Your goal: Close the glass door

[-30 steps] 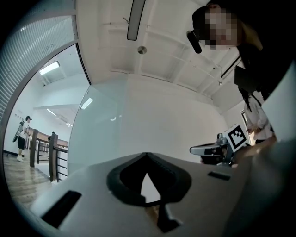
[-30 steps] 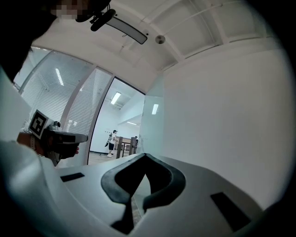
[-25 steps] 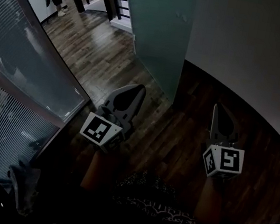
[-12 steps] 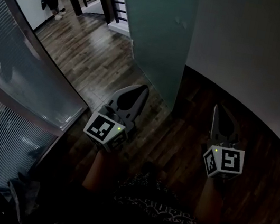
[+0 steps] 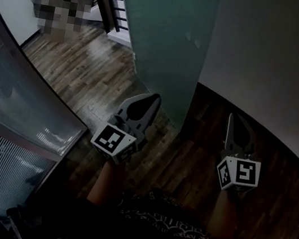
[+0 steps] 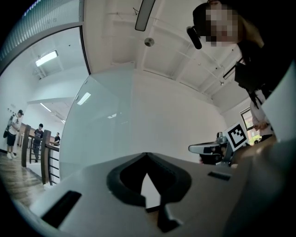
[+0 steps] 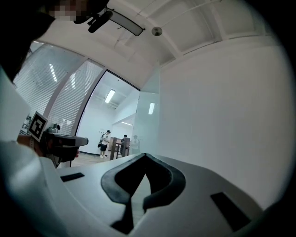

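One glass door (image 5: 164, 38) stands upright, its long axis vertical.

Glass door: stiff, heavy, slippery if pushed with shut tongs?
Probably stiff and heavy: the frosted glass door is a tall single pane reaching down to the wood floor. Likely slippery: its face looks smooth and glossy, so the shut left tongs could skid. Expect it to swing slowly, not flex.

Frosted, translucent glass door (image 5: 164, 38). Dark wooden plank floor (image 5: 83, 70) with a slight sheen. Smooth, matt white wall (image 5: 275, 58).
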The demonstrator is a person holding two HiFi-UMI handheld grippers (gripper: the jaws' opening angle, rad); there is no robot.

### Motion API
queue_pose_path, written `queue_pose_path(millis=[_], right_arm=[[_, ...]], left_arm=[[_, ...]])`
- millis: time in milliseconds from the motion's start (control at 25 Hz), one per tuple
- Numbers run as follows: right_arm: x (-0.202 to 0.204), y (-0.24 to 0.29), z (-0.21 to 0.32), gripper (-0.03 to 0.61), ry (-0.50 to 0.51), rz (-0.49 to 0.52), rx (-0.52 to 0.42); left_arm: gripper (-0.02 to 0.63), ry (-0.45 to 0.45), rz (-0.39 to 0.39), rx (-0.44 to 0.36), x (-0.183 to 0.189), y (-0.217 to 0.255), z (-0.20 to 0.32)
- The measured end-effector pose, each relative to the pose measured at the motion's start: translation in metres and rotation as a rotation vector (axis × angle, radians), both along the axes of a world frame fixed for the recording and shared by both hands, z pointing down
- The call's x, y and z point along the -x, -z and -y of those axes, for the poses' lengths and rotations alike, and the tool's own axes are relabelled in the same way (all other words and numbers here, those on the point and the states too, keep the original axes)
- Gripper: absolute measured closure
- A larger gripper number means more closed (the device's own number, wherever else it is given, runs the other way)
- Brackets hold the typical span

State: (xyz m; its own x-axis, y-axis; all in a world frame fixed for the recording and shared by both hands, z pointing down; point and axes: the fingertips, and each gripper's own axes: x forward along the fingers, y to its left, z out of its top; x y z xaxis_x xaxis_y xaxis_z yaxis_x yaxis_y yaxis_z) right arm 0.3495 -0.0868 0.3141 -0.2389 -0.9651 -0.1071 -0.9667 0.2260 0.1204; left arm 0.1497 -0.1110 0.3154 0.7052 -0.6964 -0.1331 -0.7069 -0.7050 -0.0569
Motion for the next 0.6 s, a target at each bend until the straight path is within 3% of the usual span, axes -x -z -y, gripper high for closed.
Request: queue_pose_path(millis=[360,600], right_arm=[[-0.017,-0.01,0.063,0.575,-0.012,0.015,0.03],[-0.021,-0.018,0.102,0.575,0.023,0.019,0.043]], left_arm=[[0.612,-0.017,0.022,0.026,-0.017,-0.011,0.063],[0.612,0.028,0.011,0.044,-0.017,-0.016,0.092]])
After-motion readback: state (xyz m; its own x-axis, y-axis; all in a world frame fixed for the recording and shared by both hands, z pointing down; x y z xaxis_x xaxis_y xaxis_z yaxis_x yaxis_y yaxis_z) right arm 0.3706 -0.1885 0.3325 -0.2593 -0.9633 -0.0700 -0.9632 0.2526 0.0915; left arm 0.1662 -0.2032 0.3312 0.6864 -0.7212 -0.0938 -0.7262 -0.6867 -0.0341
